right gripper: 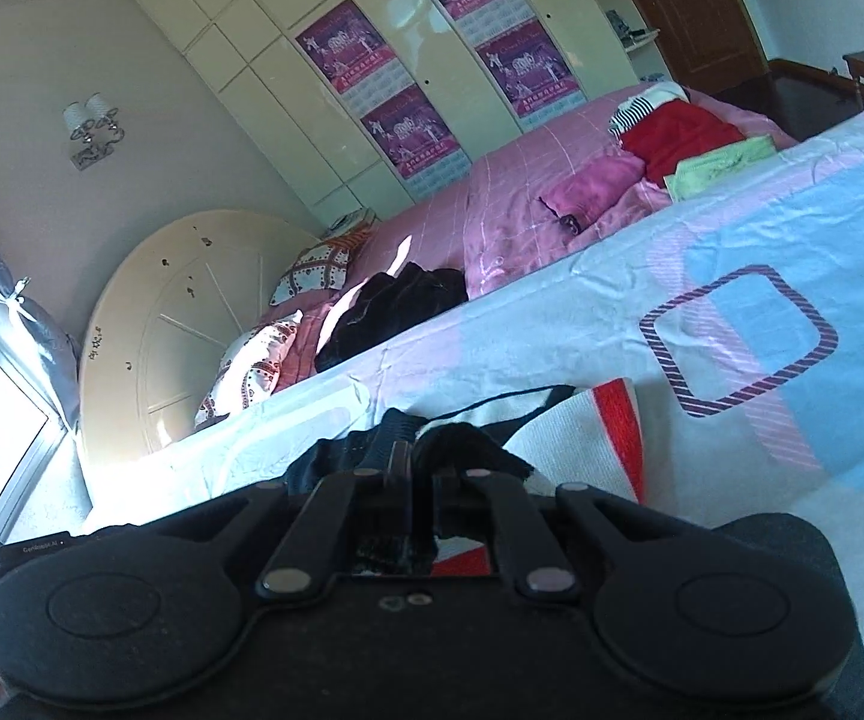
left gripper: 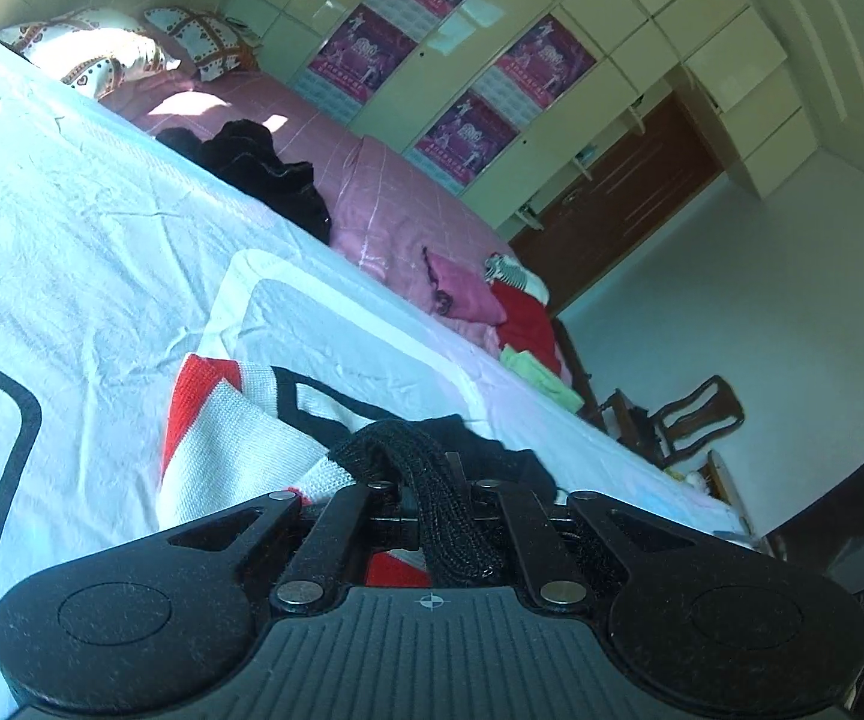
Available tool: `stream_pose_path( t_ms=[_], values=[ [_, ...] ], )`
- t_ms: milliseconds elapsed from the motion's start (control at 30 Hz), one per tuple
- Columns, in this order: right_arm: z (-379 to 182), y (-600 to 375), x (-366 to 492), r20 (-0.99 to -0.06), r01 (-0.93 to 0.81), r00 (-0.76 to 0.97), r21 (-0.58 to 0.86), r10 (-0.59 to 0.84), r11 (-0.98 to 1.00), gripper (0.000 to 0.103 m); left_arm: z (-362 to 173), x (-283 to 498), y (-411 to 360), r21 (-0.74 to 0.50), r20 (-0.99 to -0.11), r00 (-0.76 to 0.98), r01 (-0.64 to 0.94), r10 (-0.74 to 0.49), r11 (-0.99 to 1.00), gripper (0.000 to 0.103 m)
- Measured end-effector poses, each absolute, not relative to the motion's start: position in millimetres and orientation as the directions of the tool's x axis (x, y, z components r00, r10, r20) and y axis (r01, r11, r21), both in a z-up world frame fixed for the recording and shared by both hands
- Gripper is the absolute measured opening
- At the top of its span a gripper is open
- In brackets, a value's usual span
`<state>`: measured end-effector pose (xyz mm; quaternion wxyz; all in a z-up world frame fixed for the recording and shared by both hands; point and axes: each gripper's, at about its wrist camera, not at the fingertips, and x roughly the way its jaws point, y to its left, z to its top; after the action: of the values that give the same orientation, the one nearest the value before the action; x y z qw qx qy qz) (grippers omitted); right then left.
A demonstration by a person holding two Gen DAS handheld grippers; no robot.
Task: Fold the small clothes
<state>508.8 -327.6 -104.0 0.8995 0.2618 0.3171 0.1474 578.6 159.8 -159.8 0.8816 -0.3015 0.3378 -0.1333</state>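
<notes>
The knitted garment (left gripper: 234,420) — red, white and black — lay on the pale patterned sheet (left gripper: 84,252). The left gripper (left gripper: 432,480) was clamped on its black ribbed edge, the right gripper (right gripper: 426,456) pinched the same black trim. Beyond — a dark clothes heap (right gripper: 396,306) on the pink bedspread (right gripper: 516,192), folded items (right gripper: 684,138) further along.

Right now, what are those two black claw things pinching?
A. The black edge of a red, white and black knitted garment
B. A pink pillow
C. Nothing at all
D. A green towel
A: the left gripper and the right gripper each have their fingers closed on the black knit trim of the red, white and black knitted garment, which lies on the pale bedsheet.
</notes>
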Motion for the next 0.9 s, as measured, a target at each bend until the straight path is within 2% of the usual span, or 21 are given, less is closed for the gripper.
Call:
stream_pose_path(
  t_ms=[100, 333, 400, 433, 467, 500, 533, 567, 600, 733, 900],
  values=[
    [-118, -327, 529, -0.521, -0.065, 0.740, 0.574, 0.426, 0.816, 0.007, -170, 605, 151, -0.592, -0.575, 0.691, 0.020, -0.438, 0.806, 0.004],
    [-142, -329, 570, -0.558, -0.003, 0.706, 0.614, 0.437, 0.789, 0.007, -188, 644, 144, -0.599, -0.602, 0.658, 0.002, -0.452, 0.801, 0.004],
    [-147, -333, 577, -0.566, 0.007, 0.701, 0.613, 0.433, 0.790, 0.012, -196, 647, 150, -0.630, -0.608, 0.650, -0.046, -0.455, 0.776, 0.005],
    [-145, -337, 575, -0.563, 0.025, 0.726, 0.595, 0.395, 0.803, 0.019, -196, 643, 154, -0.655, -0.595, 0.658, -0.065, -0.462, 0.752, 0.010],
    [-139, -343, 568, -0.547, 0.051, 0.766, 0.576, 0.338, 0.816, 0.037, -195, 634, 161, -0.671, -0.566, 0.686, -0.062, -0.457, 0.739, 0.018],
    [-135, -350, 563, -0.520, 0.050, 0.791, 0.578, 0.321, 0.814, 0.049, -190, 626, 165, -0.653, -0.552, 0.717, -0.054, -0.426, 0.755, 0.024],
    [-132, -357, 559, -0.493, 0.029, 0.806, 0.585, 0.327, 0.810, 0.050, -184, 618, 169, -0.618, -0.544, 0.751, -0.057, -0.374, 0.784, 0.042],
    [-129, -360, 556, -0.485, 0.011, 0.809, 0.577, 0.332, 0.817, 0.050, -178, 611, 174, -0.590, -0.527, 0.783, -0.057, -0.331, 0.806, 0.065],
    [-127, -362, 554, -0.484, -0.008, 0.809, 0.557, 0.333, 0.830, 0.050, -172, 606, 180, -0.576, -0.499, 0.813, -0.052, -0.300, 0.816, 0.071],
    [-130, -357, 556, -0.503, -0.070, 0.789, 0.496, 0.352, 0.866, 0.049, -162, 615, 176, -0.451, -0.516, 0.802, 0.045, -0.301, 0.891, 0.071],
    [-137, -335, 571, -0.540, -0.124, 0.762, 0.418, 0.356, 0.900, 0.049, -161, 636, 151, -0.261, -0.598, 0.736, 0.195, -0.316, 0.946, 0.068]
  ],
)
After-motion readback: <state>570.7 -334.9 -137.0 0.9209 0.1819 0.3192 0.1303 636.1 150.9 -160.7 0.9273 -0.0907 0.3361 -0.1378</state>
